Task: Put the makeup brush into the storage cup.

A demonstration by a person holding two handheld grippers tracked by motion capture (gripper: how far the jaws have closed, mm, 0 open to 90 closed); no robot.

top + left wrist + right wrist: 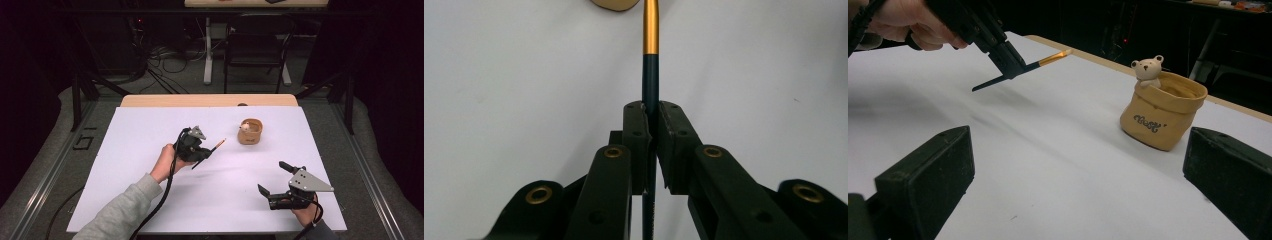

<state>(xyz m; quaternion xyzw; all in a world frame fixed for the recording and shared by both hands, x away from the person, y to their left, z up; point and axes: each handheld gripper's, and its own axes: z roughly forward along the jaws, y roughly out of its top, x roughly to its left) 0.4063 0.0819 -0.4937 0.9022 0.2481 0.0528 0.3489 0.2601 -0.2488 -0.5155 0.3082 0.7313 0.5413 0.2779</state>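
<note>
Left gripper (pixel 204 153) clamping a pen (pixel 210 153) crosswise, jaws pressed together on the dark shaft, seen close in the left gripper view with the pads (pixel 636 130) pinching the pen (pixel 650 85) on both sides. Holding it off the white table sheet (pixel 150 150), gold end pointing toward the pouch-shaped holder (pixel 249 132), dark tip trailing out behind the jaws. Hovering left of the holder, near but well short of it. Left hand (pixel 165 161) gripping the tool from the lower left, grey sleeve (pixel 120 215) entering from the bottom edge.

Right gripper (pixel 272 180) resting low at the near right of the sheet, jaws standing wide apart, nothing between them. Looking along its own jaws [no point] across the sheet, with the holder (pixel 1162 112) sitting upright between and beyond them, a small bear figure (pixel 1148 70) perched at its rim, lettering on its front. Showing also, farther off in the right gripper view, the left gripper (pixel 1013 65) with the pen (pixel 1023 69) tilted, gold end raised toward the holder, still apart from it.

Holder standing at the far right-centre of the sheet, away from both tools.
</note>
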